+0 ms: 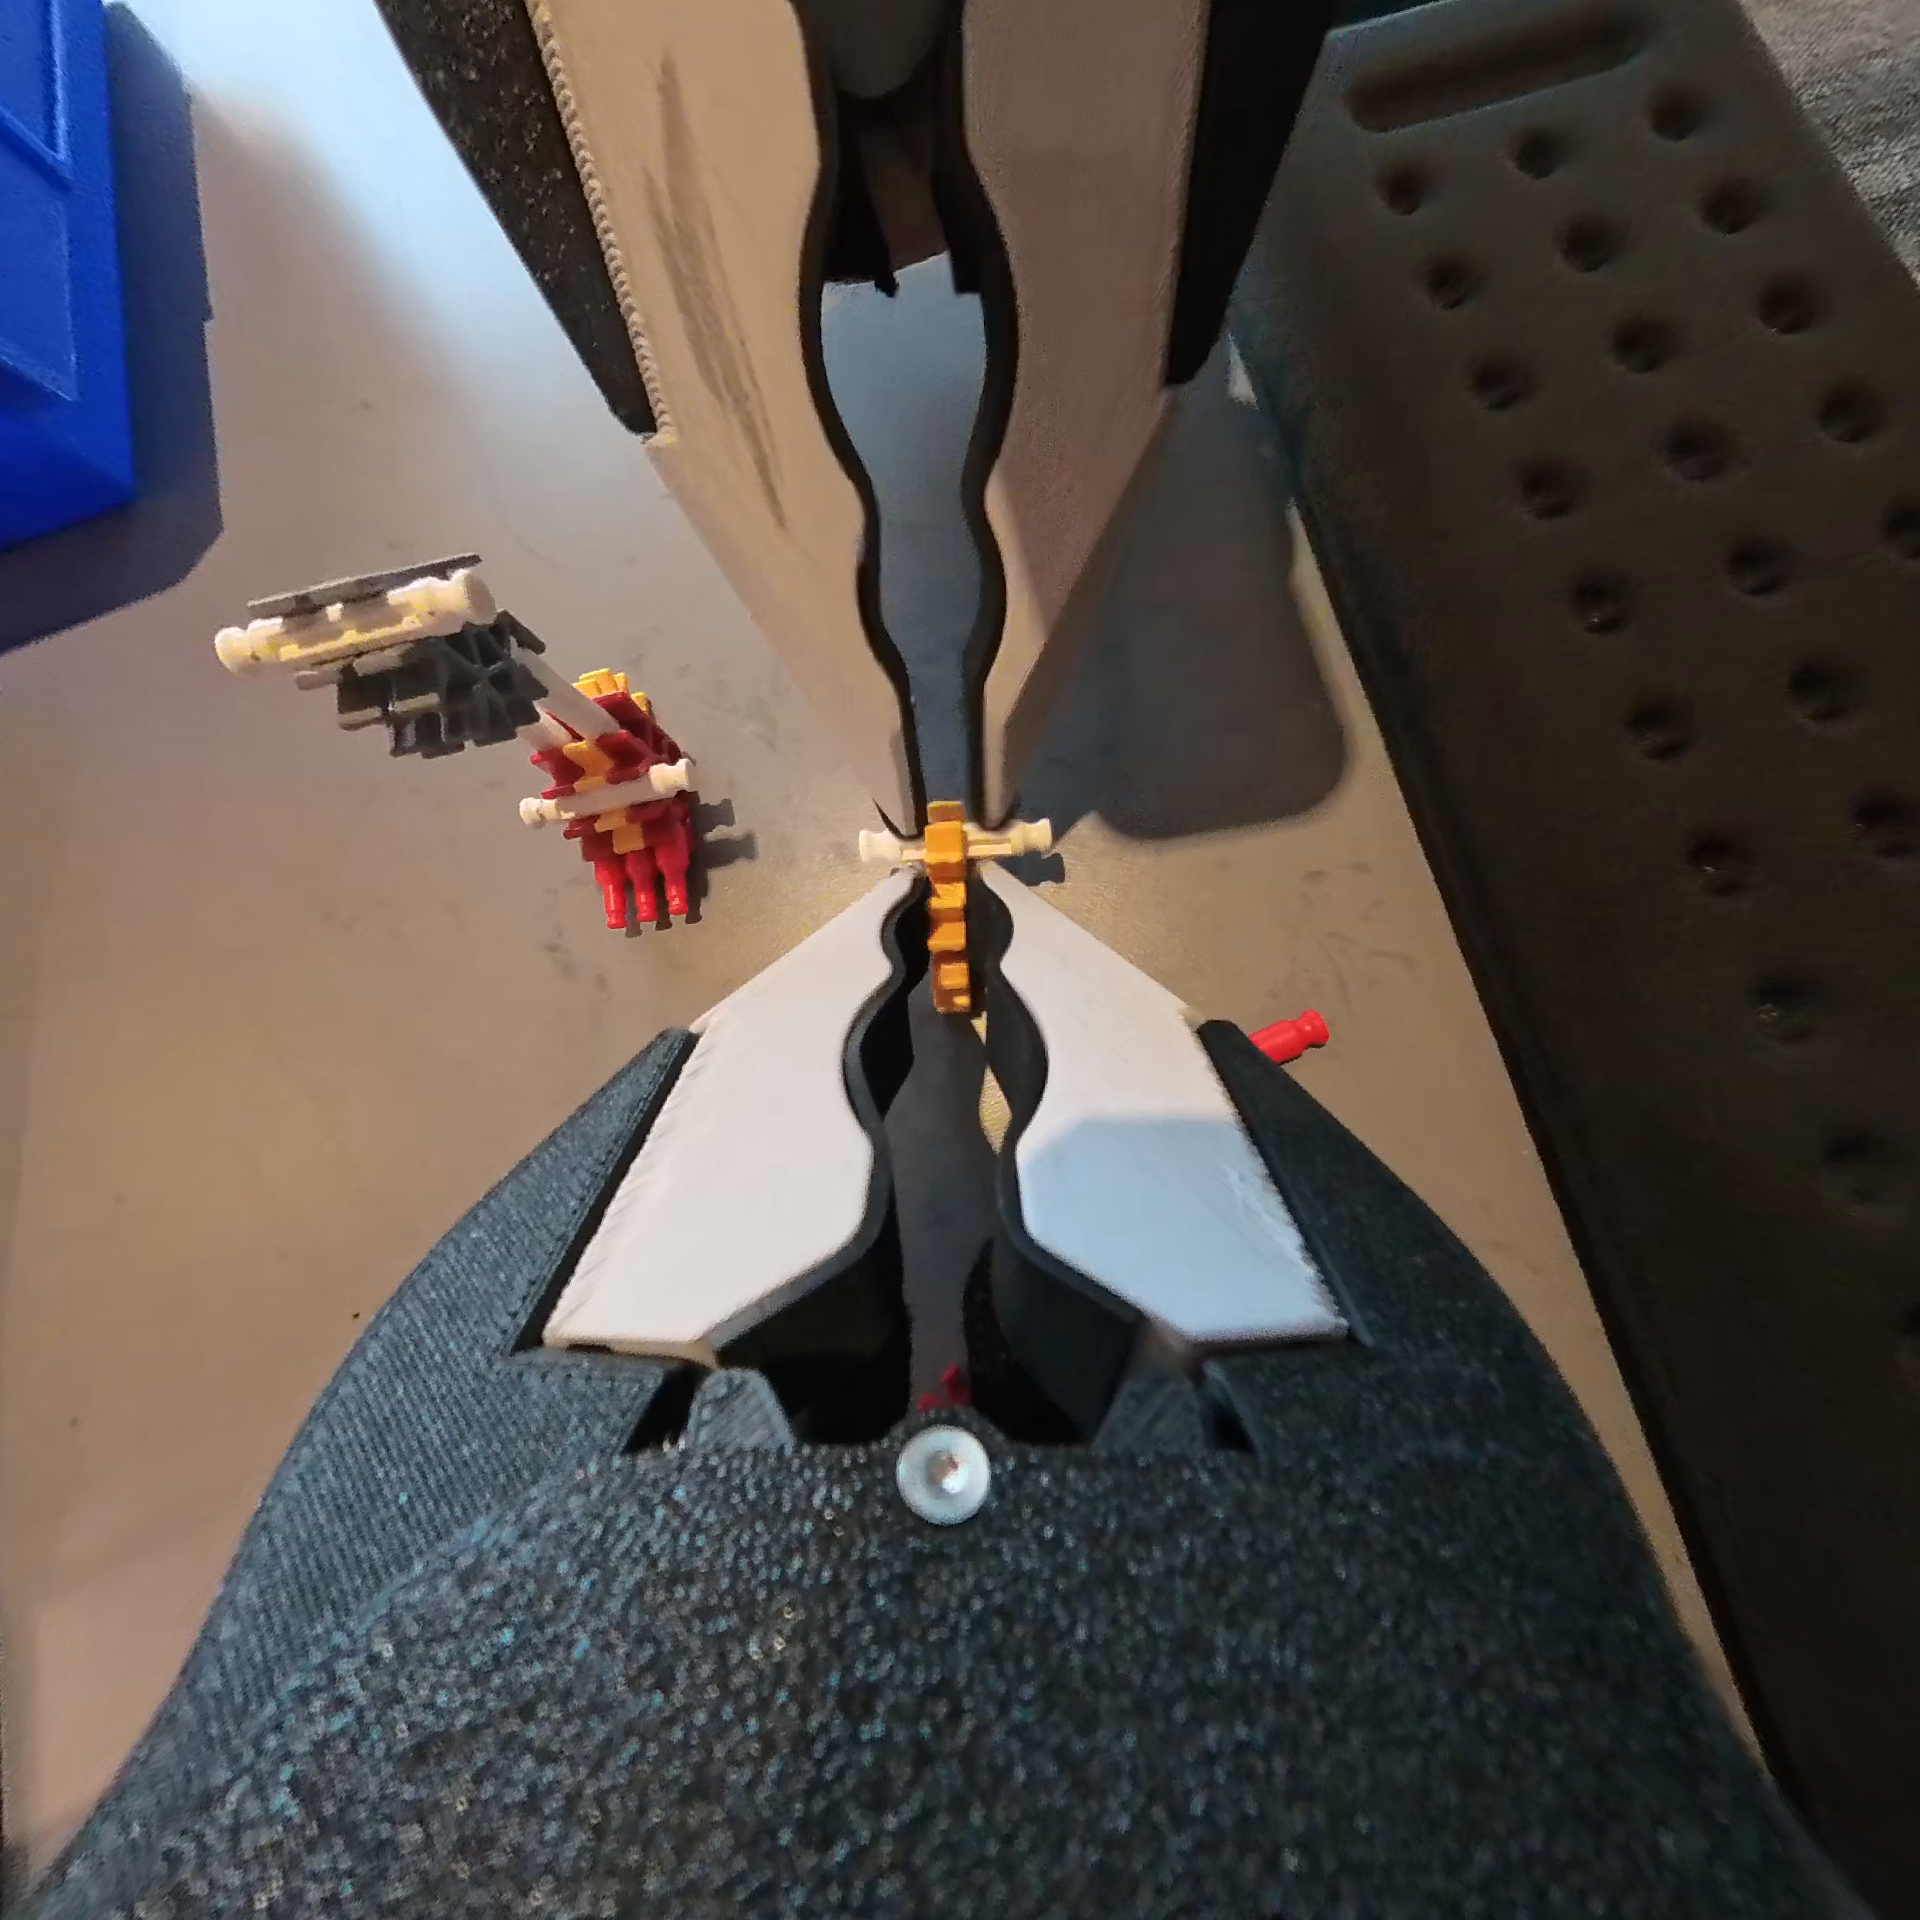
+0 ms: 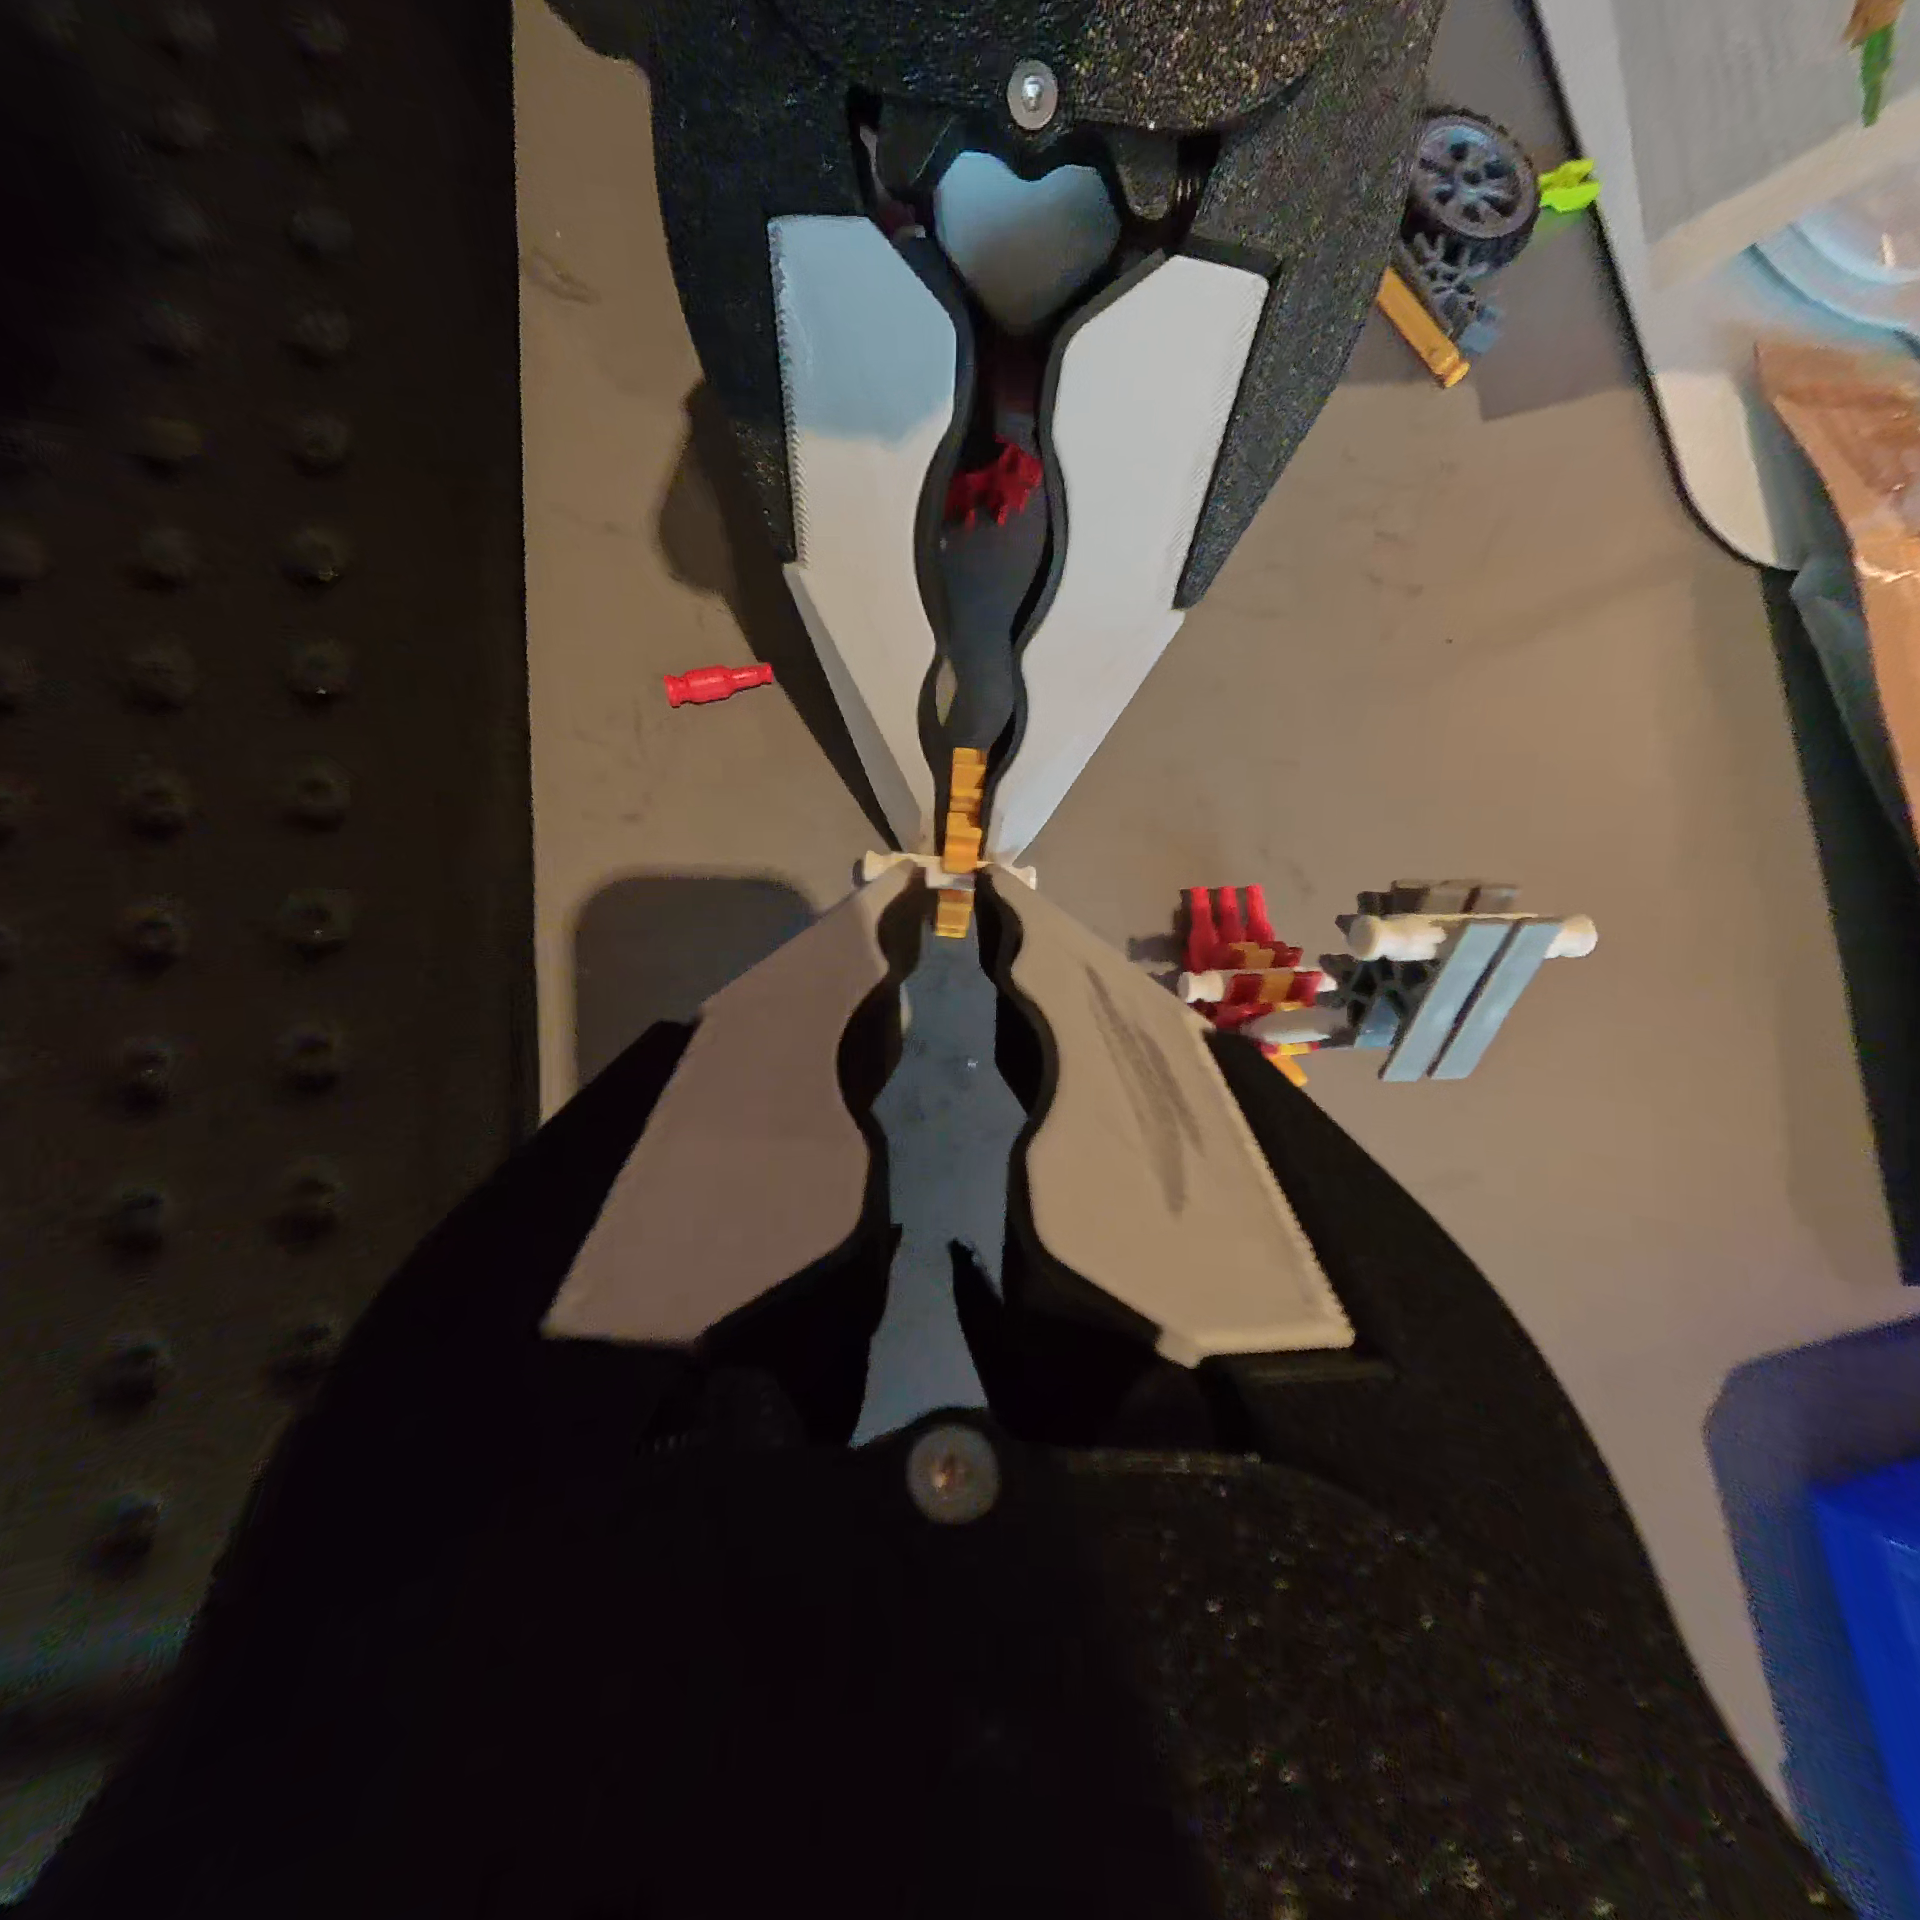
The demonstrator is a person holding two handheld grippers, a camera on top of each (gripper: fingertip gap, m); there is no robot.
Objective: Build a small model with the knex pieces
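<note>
My left gripper point(image 1: 951, 914) and right gripper point(image 2: 951, 904) both clamp the orange toy piece point(image 1: 951, 925); red peg point(image 1: 1288, 1034) at 3 o'clock; no readable writing.

- No writing, label, brand mark, number or sign can be read in either wrist view.
</note>
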